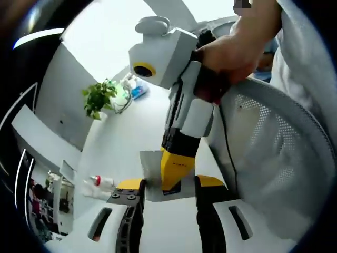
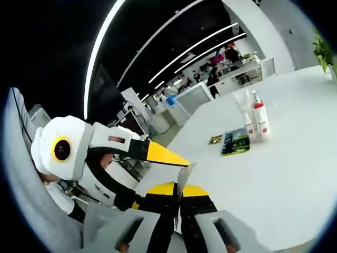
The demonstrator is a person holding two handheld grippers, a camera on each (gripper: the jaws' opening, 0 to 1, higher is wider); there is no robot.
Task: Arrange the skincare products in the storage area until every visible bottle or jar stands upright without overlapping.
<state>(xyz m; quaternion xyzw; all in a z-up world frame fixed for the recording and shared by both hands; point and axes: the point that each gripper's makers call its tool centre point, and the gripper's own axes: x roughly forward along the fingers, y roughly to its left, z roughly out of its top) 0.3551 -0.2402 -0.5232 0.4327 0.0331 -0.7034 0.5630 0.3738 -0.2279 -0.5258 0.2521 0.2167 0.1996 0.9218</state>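
On white table [image 2: 295, 174], upright red-capped white bottle [image 2: 260, 120].

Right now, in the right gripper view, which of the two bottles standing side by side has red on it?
The right-hand bottle, farther from the green packet; its neighbour is clear, without red.

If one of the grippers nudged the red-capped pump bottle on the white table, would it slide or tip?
The red-capped pump bottle looks tall and narrow, standing upright, so a high nudge would probably tip it. The white table looks smooth; a low push might slide it. A clear bottle stands close beside it and could get knocked.
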